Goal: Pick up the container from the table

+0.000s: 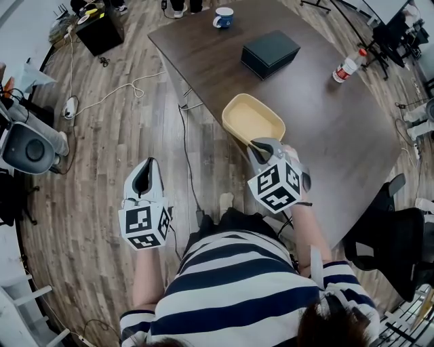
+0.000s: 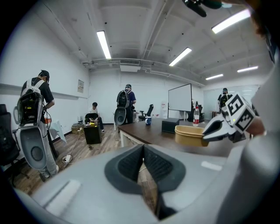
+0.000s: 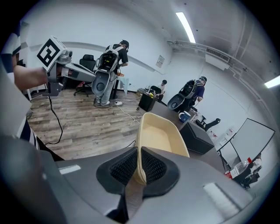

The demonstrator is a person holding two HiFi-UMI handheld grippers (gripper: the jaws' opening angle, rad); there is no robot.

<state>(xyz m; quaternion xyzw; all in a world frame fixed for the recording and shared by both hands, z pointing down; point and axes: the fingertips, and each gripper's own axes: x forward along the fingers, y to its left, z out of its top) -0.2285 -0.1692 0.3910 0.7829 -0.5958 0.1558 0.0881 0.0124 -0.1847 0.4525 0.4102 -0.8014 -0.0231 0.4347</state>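
A shallow beige container [image 1: 252,118] lies at the near left edge of the dark brown table [image 1: 339,135], partly out over the edge. My right gripper [image 1: 261,146] is shut on its near rim. In the right gripper view the rim [image 3: 159,133] is pinched between the two dark pads [image 3: 124,168]. My left gripper [image 1: 144,181] hangs over the wooden floor to the left of the table, shut, with nothing between its pads [image 2: 127,164]. From the left gripper view the container [image 2: 188,134] and the right gripper [image 2: 210,133] show at the right.
On the table farther back stand a black box [image 1: 270,53], a blue-and-white mug [image 1: 223,18] and a bottle [image 1: 348,68]. A black office chair [image 1: 386,244] stands at the right. Cables [image 1: 115,91] cross the floor on the left. Several people stand in the room's background.
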